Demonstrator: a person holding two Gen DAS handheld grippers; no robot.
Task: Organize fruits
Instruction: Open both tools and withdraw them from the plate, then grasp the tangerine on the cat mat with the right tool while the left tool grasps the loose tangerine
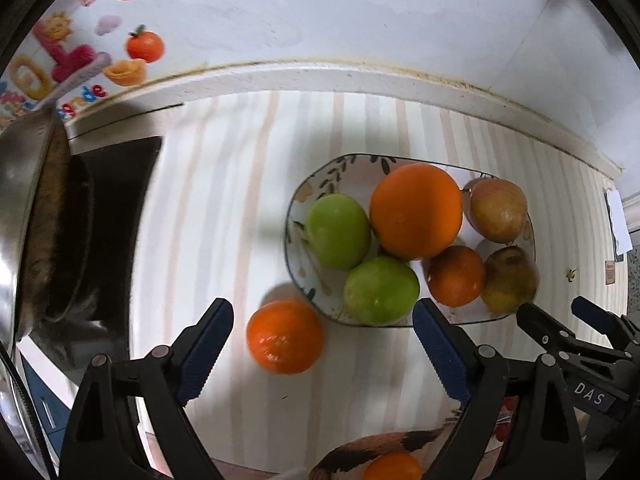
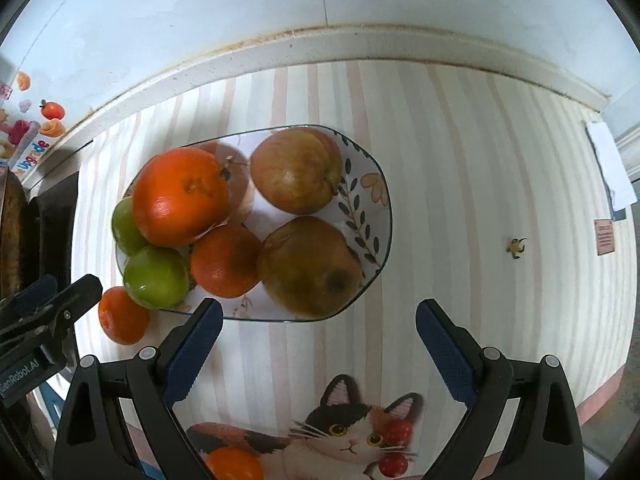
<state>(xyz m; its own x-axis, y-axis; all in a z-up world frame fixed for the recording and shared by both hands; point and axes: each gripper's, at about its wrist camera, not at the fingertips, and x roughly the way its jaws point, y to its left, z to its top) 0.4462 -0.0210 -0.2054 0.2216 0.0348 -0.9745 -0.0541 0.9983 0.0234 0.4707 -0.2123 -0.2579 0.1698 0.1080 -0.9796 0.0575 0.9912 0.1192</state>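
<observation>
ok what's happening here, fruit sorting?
Yes. A person holds two grippers over a striped cat-print mat. Both the left gripper and the right gripper have open jaws and hold nothing. The oval leaf-patterned ceramic dish holds two green apples, a large orange, a smaller orange and two reddish-brown apples. One small orange mandarin lies on the mat beside the dish, between the left jaws but not gripped.

Small orange fruit (image 2: 234,464) low between the right claw's fingers, cut off by the bottom edge. Metal pan (image 1: 24,216) far left of the left claw, cropped by the lens rim. Pale reddish fruit (image 2: 236,184) ahead, mostly hidden behind the large orange (image 2: 180,196); tiny yellowish speck (image 2: 517,247) off to the right, too small to identify.
</observation>
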